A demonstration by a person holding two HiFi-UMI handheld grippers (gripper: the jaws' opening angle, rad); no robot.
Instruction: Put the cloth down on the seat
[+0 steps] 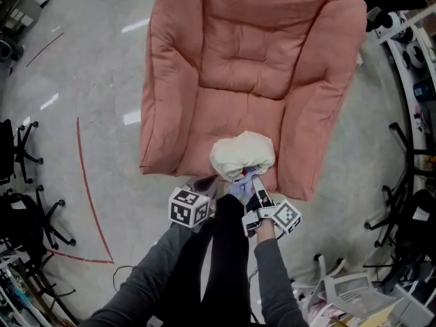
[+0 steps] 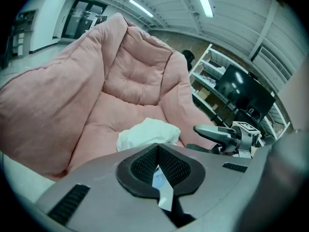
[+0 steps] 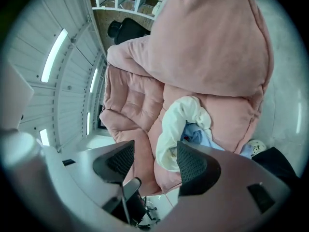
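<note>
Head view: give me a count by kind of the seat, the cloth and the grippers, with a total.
Pink cushioned seat: 1
Cream cloth bundle: 1
Grippers: 2 (left gripper, right gripper)
Total: 4

Cream cloth [image 1: 242,154] on a salmon-pink seat [image 1: 252,53] (grey speckled floor [image 1: 102,80]).

No text, label, brand, number or sign can be read.

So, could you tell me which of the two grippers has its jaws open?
The right gripper: its jaws stand wide apart, pointed at the cloth. The left gripper has its jaws shut on a pale strip.
</note>
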